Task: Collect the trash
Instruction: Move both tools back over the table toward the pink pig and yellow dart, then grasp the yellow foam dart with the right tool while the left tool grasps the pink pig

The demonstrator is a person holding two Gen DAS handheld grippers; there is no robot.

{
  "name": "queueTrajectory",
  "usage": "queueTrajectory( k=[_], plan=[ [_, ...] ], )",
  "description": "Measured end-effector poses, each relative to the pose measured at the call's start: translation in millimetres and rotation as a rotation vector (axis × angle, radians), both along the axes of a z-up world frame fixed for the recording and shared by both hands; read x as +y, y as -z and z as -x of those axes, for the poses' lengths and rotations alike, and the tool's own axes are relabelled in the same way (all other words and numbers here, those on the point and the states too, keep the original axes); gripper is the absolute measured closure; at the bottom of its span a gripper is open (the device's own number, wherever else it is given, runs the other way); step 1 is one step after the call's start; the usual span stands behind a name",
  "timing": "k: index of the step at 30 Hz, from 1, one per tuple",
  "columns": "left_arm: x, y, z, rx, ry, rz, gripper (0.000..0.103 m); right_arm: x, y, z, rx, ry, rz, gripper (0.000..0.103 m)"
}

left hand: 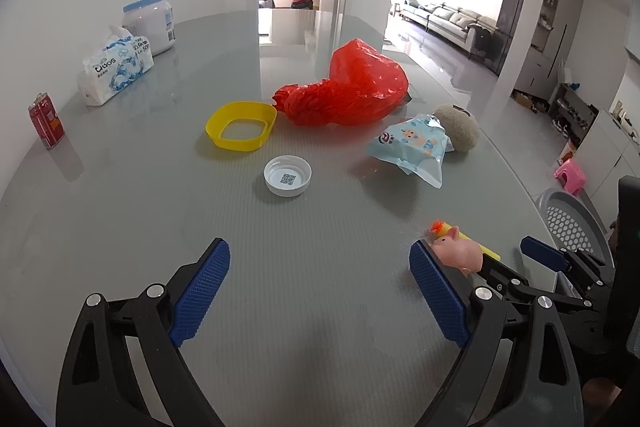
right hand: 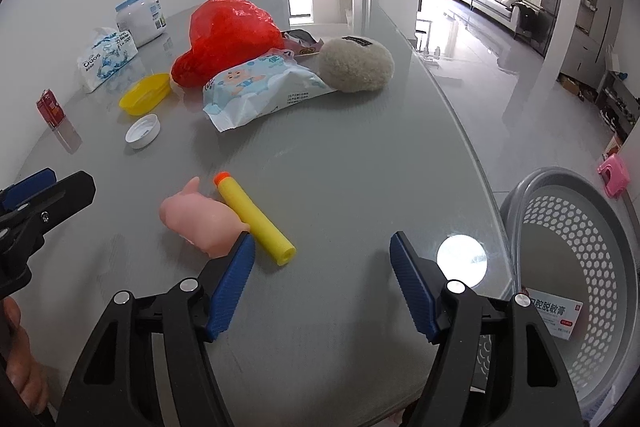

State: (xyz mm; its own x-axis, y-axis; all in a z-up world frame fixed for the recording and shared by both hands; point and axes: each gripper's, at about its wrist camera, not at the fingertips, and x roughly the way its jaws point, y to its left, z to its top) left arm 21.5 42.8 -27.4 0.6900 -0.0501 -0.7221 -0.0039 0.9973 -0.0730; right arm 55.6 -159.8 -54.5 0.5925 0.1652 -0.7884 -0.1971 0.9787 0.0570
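On the grey table lie a crumpled red plastic bag (left hand: pixel 352 91), a pale blue snack wrapper (left hand: pixel 412 151), a white bottle cap (left hand: pixel 287 175) and a yellow plastic ring (left hand: pixel 241 125). My left gripper (left hand: pixel 320 291) hovers open over bare tabletop, nothing between its fingers. My right gripper (right hand: pixel 322 279) is open too, above the table's near edge, with a yellow foam dart (right hand: pixel 256 217) and a pink toy pig (right hand: pixel 200 217) just left of its left finger. A grey perforated basket (right hand: pixel 576 227) stands beside the table at right, with a white box (right hand: pixel 554 313) inside.
A fuzzy beige ball (right hand: pixel 356 65) sits behind the wrapper. A red can (left hand: pixel 46 121), a tissue pack (left hand: pixel 116 67) and a white jar (left hand: pixel 150 23) line the table's left side. A pink stool (right hand: pixel 614 173) stands on the floor beyond the basket.
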Motion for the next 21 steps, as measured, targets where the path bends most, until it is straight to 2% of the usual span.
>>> queueTrajectory(
  k=[4,9,12,14,20,21],
  plan=[
    [4,-1,-1,-0.001,-0.01,0.003,0.013,11,0,-4,-0.006,-0.027,0.026,0.036],
    [10,-2,0,-0.004,-0.021,0.008,0.013,20,0,-8,-0.009,-0.056,0.034,0.046],
    [11,-3,1,-0.007,-0.023,0.01,0.013,25,-1,-8,-0.016,-0.073,0.036,0.056],
    [11,-4,1,-0.009,-0.02,0.012,0.013,28,-1,-8,-0.019,-0.08,0.035,0.067],
    [6,-5,3,-0.004,0.003,0.013,0.013,27,-2,-2,-0.023,-0.091,0.035,0.085],
    [5,-5,3,-0.003,0.008,0.013,0.013,24,-2,-2,-0.022,-0.085,0.031,0.091]
  ],
)
